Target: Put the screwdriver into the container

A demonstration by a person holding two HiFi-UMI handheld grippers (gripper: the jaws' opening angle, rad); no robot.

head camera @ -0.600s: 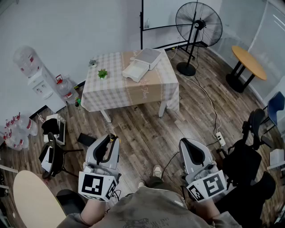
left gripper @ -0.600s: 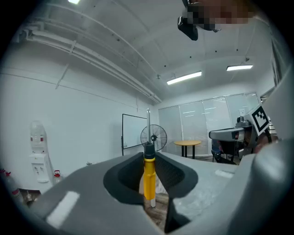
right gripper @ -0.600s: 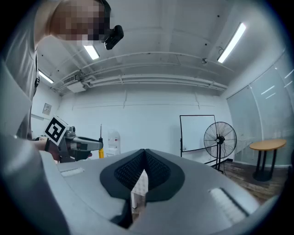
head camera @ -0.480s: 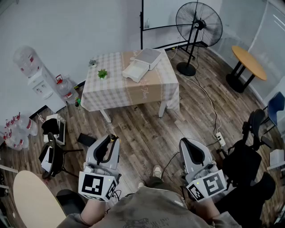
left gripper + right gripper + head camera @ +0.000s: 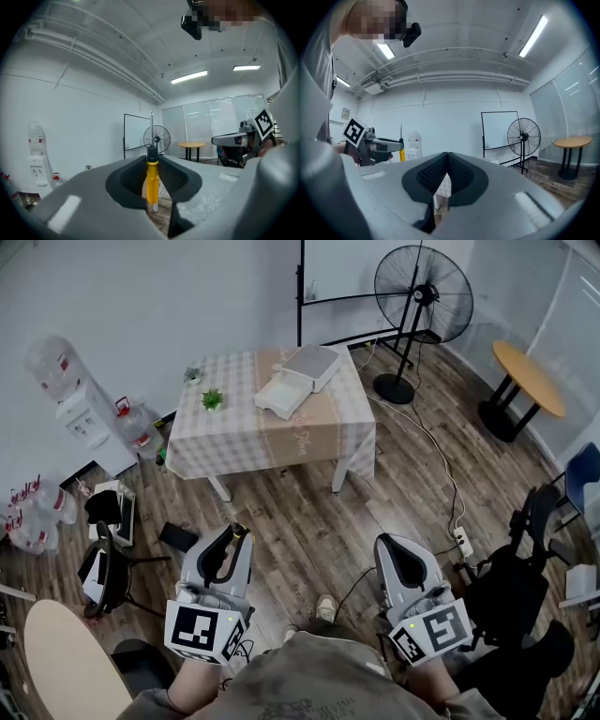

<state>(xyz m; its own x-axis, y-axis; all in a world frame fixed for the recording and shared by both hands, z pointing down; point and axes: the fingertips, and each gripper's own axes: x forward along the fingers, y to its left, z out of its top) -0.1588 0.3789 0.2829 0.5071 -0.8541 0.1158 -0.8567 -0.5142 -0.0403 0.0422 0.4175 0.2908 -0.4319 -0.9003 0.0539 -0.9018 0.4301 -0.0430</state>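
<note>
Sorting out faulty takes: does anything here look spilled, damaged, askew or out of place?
Nothing stands out. The screwdriver stands upright, clamped in the left gripper. The right gripper is shut and empty. The white containers sit on the table across the room, with nothing spilled around them.

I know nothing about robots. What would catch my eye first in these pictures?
First, the yellow-handled screwdriver, standing upright, clamped in the jaws of the grey left gripper at the lower left of the head view. Beyond it, mid-room, a table with a checked cloth carries white rectangular containers. A big black pedestal fan stands at the back right.
</note>
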